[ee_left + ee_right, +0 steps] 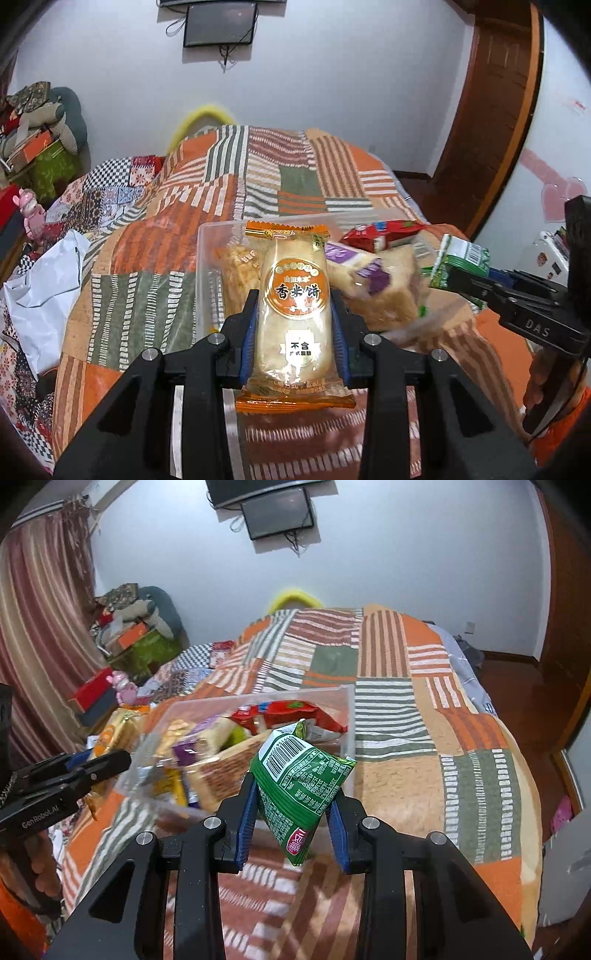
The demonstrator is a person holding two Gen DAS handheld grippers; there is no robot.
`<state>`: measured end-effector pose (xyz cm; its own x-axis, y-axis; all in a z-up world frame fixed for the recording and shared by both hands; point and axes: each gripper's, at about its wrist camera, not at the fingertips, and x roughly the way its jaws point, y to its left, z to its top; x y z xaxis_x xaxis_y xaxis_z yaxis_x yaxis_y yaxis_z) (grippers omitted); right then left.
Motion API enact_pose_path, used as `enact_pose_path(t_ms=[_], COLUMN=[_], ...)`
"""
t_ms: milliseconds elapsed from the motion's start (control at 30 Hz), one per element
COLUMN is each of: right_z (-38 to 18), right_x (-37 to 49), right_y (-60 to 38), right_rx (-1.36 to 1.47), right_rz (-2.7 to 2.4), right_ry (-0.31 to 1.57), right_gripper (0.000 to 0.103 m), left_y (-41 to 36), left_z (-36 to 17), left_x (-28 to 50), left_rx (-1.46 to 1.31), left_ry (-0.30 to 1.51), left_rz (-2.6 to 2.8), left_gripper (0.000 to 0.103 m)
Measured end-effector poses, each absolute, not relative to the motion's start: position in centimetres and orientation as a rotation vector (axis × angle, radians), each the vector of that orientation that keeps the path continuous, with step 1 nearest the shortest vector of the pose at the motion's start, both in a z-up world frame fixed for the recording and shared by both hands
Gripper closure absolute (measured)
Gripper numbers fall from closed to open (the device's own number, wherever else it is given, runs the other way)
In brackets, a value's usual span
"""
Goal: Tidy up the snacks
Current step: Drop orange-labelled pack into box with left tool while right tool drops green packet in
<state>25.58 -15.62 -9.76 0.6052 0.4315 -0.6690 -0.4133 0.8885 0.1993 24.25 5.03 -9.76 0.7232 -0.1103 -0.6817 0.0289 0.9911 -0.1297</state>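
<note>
My left gripper (295, 314) is shut on an orange rice cracker packet (293, 306) and holds it upright above the near edge of a clear plastic box (207, 258). My right gripper (291, 805) is shut on a green snack packet (295, 790) and holds it above the box's near right corner (347, 716). The box sits on a patchwork blanket and holds several snacks, among them a red packet (291, 710) and a purple-marked bread packet (369, 273). The right gripper with the green packet (461, 262) shows at the right of the left wrist view. The left gripper (110, 762) shows at the left of the right wrist view.
The bed with its orange and green patchwork blanket (399, 709) stretches beyond the box. A white plastic bag (44, 284) lies at the left. Boxes and a pink toy (123, 688) are stacked at the left by the curtain. A wooden door (487, 110) stands at the right.
</note>
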Motion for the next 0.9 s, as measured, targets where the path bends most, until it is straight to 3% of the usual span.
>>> enact_pose_path(t_ms=[333, 567, 700, 900], right_z=[-10.4, -10.1, -9.7, -7.4], right_x=[26.5, 25.7, 25.2, 23.8], right_y=[-16.1, -15.2, -15.4, -15.9], right_rx=[0.039, -0.061, -0.067, -0.066], right_rz=[0.484, 0.476, 0.468, 0.468], right_ry=[0.791, 0.8, 0.797, 0.742], right_gripper=[0.071, 0.071, 0.057, 0.051], left_y=[4.7, 4.5, 4.6, 5.2], left_z=[-11.9, -12.1, -11.4, -9.2], left_x=[27.3, 26.8, 25.9, 23.8], left_rx=[-0.118, -0.104, -0.099, -0.107], left_ry=[0.803, 0.804, 0.791, 0.75], left_rz=[-0.068, -0.055, -0.058, -0.055], left_gripper=[0.066, 0.037, 0.036, 0.036])
